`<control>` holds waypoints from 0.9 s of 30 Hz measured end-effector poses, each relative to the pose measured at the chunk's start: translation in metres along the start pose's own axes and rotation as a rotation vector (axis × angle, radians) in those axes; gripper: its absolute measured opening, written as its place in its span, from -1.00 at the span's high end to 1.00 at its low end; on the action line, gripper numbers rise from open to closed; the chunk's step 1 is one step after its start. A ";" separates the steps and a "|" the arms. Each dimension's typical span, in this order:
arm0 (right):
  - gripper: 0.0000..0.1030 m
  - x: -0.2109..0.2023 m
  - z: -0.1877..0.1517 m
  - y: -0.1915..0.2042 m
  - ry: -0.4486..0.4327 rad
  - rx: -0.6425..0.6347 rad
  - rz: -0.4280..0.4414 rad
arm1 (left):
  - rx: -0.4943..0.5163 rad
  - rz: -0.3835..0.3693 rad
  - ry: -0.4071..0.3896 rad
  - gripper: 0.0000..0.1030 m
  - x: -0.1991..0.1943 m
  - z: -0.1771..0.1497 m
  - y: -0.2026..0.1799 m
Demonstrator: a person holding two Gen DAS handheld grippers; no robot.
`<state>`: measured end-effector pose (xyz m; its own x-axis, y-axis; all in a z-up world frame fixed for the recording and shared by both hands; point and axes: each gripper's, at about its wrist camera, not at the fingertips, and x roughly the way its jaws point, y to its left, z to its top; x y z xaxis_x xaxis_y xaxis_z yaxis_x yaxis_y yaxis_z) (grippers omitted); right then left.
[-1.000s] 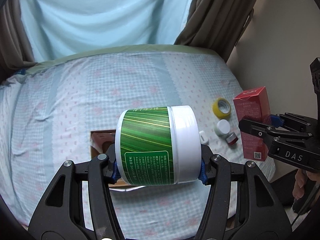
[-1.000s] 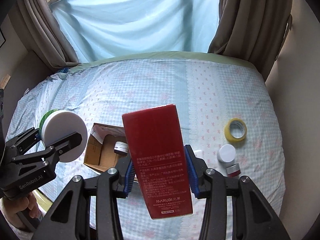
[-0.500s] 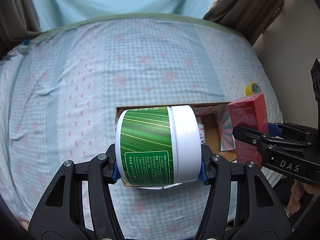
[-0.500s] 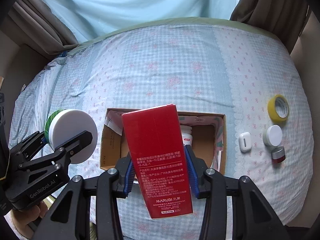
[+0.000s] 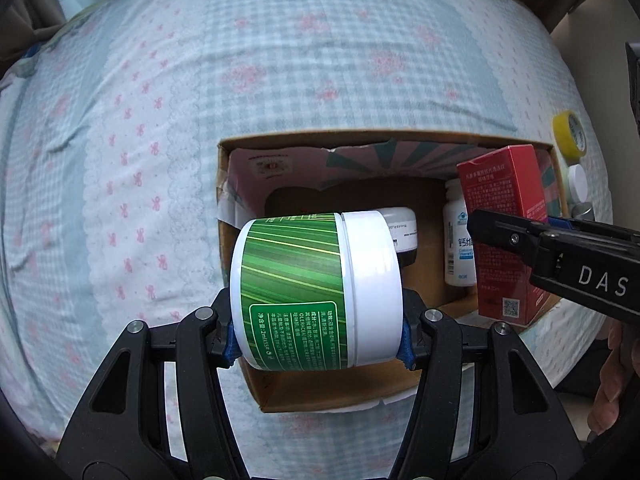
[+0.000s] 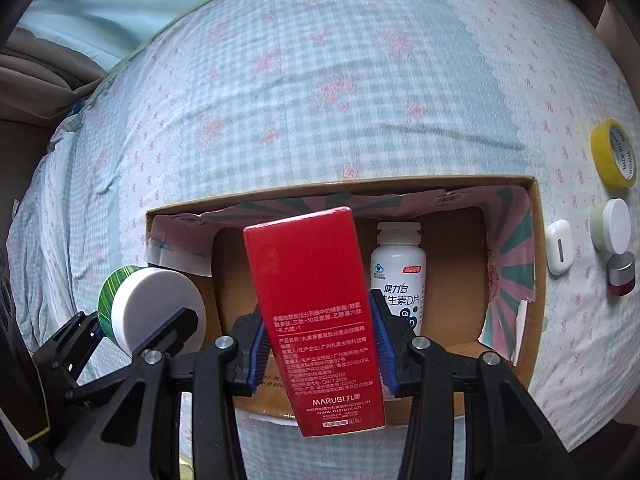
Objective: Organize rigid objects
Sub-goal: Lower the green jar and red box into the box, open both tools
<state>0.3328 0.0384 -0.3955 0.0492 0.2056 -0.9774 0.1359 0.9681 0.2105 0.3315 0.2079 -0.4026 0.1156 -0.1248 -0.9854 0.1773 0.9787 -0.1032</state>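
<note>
Left gripper point(image 5: 318, 338) fingers clamped on green jar point(image 5: 304, 292), lid-to-base, slick rigid plastic. Right gripper point(image 6: 320, 348) pinching red carton point(image 6: 316, 320), light, crushable. Both above cardboard box point(image 6: 538, 264).

The red box point(image 6: 320, 320) reads "MARUBI", the right gripper point(image 5: 516, 236) "DAS", the yellow tape roll point(image 6: 614, 152) "MADE IN CHINA".

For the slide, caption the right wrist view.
Right gripper holds red carton over cardboard box containing white bottle; left gripper carries green jar.
</note>
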 end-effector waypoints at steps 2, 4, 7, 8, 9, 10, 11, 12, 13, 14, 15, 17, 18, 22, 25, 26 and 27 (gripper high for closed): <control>0.20 0.009 0.002 -0.003 0.018 0.016 0.007 | 0.017 0.007 0.032 -0.03 0.013 -0.003 -0.003; 0.20 0.018 0.003 -0.006 0.039 0.031 0.015 | 0.034 0.014 0.058 -0.03 0.022 -0.007 -0.006; 0.20 0.028 0.003 -0.010 0.060 0.039 0.008 | 0.066 0.038 0.079 -0.03 0.031 -0.011 -0.013; 0.20 0.031 0.003 -0.011 0.067 0.041 0.005 | 0.072 0.043 0.084 -0.04 0.033 -0.012 -0.015; 0.20 0.033 0.002 -0.013 0.070 0.046 0.007 | 0.074 0.044 0.086 -0.04 0.033 -0.013 -0.016; 0.20 0.034 0.002 -0.015 0.072 0.050 0.013 | 0.076 0.046 0.084 -0.04 0.033 -0.014 -0.017; 0.19 0.034 0.002 -0.016 0.072 0.053 0.021 | 0.081 0.050 0.082 -0.12 0.032 -0.015 -0.018; 0.17 0.034 0.003 -0.016 0.072 0.042 0.034 | 0.091 0.047 0.069 -0.28 0.028 -0.015 -0.020; 0.16 0.033 0.003 -0.013 0.069 0.012 0.042 | 0.103 0.039 0.053 -0.94 0.022 -0.015 -0.023; 0.15 0.031 0.004 -0.011 0.064 -0.021 0.043 | 0.114 0.037 0.029 -1.00 0.016 -0.015 -0.024; -0.08 0.029 0.005 -0.011 0.064 -0.039 0.033 | 0.123 0.036 0.009 -1.00 0.010 -0.016 -0.026; -1.00 0.027 0.005 -0.015 0.072 -0.048 0.022 | 0.125 0.034 -0.005 -1.00 0.006 -0.013 -0.029; -1.00 0.026 0.004 -0.018 0.069 -0.046 0.027 | 0.121 0.030 0.000 -1.00 0.006 -0.013 -0.029; -1.00 0.024 0.000 -0.028 0.095 -0.012 0.053 | 0.103 0.019 0.003 -1.00 0.005 -0.014 -0.029; -1.00 0.020 -0.005 -0.029 0.078 -0.022 0.043 | 0.097 0.015 0.006 -1.00 0.003 -0.017 -0.030; -1.00 0.019 -0.006 -0.029 0.078 -0.024 0.041 | 0.096 0.017 0.004 -1.00 0.002 -0.019 -0.030; -1.00 0.017 -0.008 -0.029 0.077 -0.024 0.039 | 0.094 0.017 0.003 -1.00 0.000 -0.020 -0.030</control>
<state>0.3222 0.0148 -0.4188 -0.0222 0.2531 -0.9672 0.1112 0.9620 0.2492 0.3064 0.1821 -0.4019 0.1169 -0.1080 -0.9873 0.2660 0.9611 -0.0737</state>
